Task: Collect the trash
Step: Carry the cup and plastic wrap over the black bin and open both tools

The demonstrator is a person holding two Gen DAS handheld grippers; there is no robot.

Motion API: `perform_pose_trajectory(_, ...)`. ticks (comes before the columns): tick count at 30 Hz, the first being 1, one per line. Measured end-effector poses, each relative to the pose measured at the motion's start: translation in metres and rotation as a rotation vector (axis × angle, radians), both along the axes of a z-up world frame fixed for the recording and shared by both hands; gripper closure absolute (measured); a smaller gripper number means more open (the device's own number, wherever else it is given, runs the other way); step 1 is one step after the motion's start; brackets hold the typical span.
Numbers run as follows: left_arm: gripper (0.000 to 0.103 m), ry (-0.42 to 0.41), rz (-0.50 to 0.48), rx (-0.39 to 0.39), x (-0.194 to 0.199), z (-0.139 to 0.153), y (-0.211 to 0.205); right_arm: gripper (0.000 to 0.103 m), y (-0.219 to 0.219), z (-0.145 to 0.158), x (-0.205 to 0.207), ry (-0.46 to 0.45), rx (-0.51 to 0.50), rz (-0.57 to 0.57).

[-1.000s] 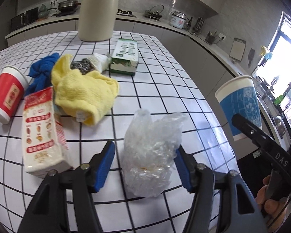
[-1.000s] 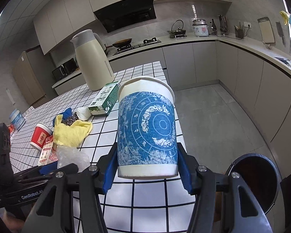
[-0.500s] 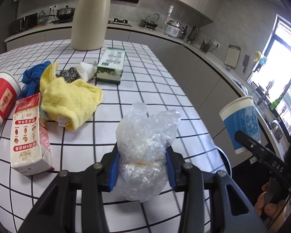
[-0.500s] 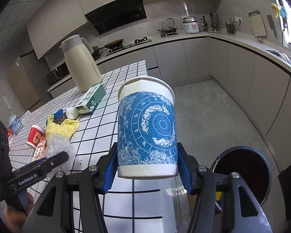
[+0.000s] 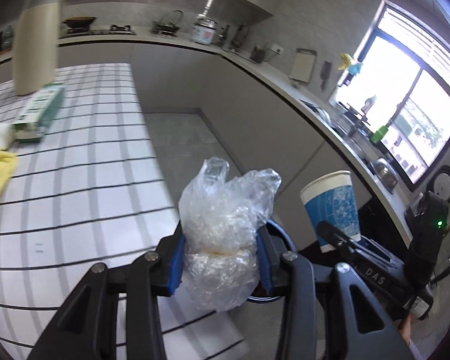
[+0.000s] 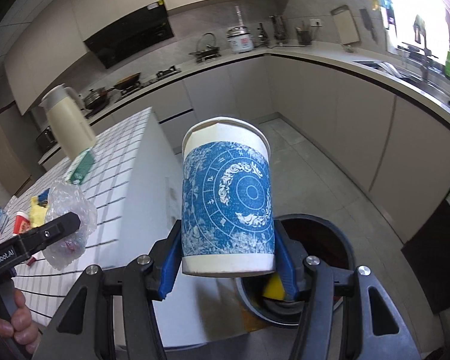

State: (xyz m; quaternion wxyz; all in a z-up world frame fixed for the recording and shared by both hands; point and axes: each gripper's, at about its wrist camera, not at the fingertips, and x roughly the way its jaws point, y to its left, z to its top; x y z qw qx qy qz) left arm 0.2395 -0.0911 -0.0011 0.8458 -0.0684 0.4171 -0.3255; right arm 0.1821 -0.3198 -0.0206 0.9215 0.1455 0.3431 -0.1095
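Carrying two pieces of trash toward the bin (image 6: 312, 273) on the floor beside the tiled surface (image 5: 75, 180). My left gripper (image 5: 222, 258) has just been closing and its blue pads now pinch the crumpled clear plastic bag (image 5: 225, 228), held in the air at the surface's corner, with what looks like the bin's rim just behind it. My right gripper (image 6: 228, 258) is clamped on the lower part of the blue-patterned paper cup (image 6: 227, 198), upright, hanging in front of and partly over the bin's dark opening; something yellow already lies inside.

Risks as I judge them:
- Bag is light and springy. It may cling to a pad on release, or drift and land on the floor instead of in the bin.
- Cup is held low on its wall, so it could tip in the grip; if dropped before it is centred it may strike the rim and bounce out. Cannot tell whether it holds liquid.
- Both grippers converge on one opening, so they could knock each other.
- Left view is blurred, so bag-to-bin alignment is uncertain.
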Motion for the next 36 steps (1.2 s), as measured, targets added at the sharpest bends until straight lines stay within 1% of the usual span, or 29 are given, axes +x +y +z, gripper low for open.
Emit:
perform_pose_trajectory(4,0.061,0.023,-0.053,0.002,-0.006,-0.008,-0.046,0.045,-0.040,-0.011,-0.018,0.032,-0.005,-0.036)
perform_pose_trajectory(7,0.061,0.070,-0.078,0.019,-0.006,-0.026,-0.075,0.045,-0.065,-0.026,-0.025,0.064,0.003,-0.044)
perform_pose_trajectory(11,0.061,0.122,-0.078,0.075,-0.005,-0.053,-0.107,0.045,-0.096,-0.054,-0.026,0.123,0.032,-0.042)
perform_pose_trajectory(16,0.059,0.173,-0.042,0.135,0.002,-0.080,-0.134,0.043,-0.124,-0.083,-0.020,0.170,0.060,-0.011)
perform_pose_trajectory(18,0.052,0.208,-0.036,0.152,0.005,-0.089,-0.141,0.043,-0.131,-0.091,-0.015,0.179,0.066,0.000)
perform_pose_trajectory(19,0.044,0.220,-0.027,0.167,0.007,-0.094,-0.145,0.042,-0.135,-0.095,-0.014,0.187,0.071,0.007)
perform_pose_trajectory(20,0.032,0.224,-0.012,0.182,0.008,-0.098,-0.148,0.035,-0.137,-0.100,-0.010,0.197,0.071,0.008)
perform_pose_trajectory(21,0.027,0.231,-0.002,0.193,0.009,-0.102,-0.152,0.028,-0.140,-0.104,-0.009,0.199,0.068,0.005)
perform_pose_trajectory(22,0.023,0.236,0.002,0.201,0.011,-0.106,-0.154,0.025,-0.144,-0.107,-0.007,0.201,0.065,0.003)
perform_pose_trajectory(24,0.023,0.240,0.022,0.206,0.015,-0.109,-0.157,0.024,-0.150,-0.113,-0.004,0.207,0.062,0.003)
perform_pose_trajectory(26,0.023,0.251,0.034,0.201,0.016,-0.107,-0.156,0.024,-0.153,-0.114,-0.004,0.200,0.074,-0.006)
perform_pose_trajectory(28,0.023,0.237,0.046,0.181,0.014,-0.098,-0.151,0.024,-0.156,-0.108,-0.008,0.179,0.076,-0.010)
perform_pose_trajectory(31,0.023,0.201,0.050,0.172,0.009,-0.077,-0.146,0.024,-0.153,-0.094,-0.008,0.161,0.073,-0.007)
perform_pose_trajectory(36,0.023,0.137,0.075,0.139,0.003,-0.034,-0.124,0.024,-0.147,-0.060,-0.011,0.109,0.071,0.007)
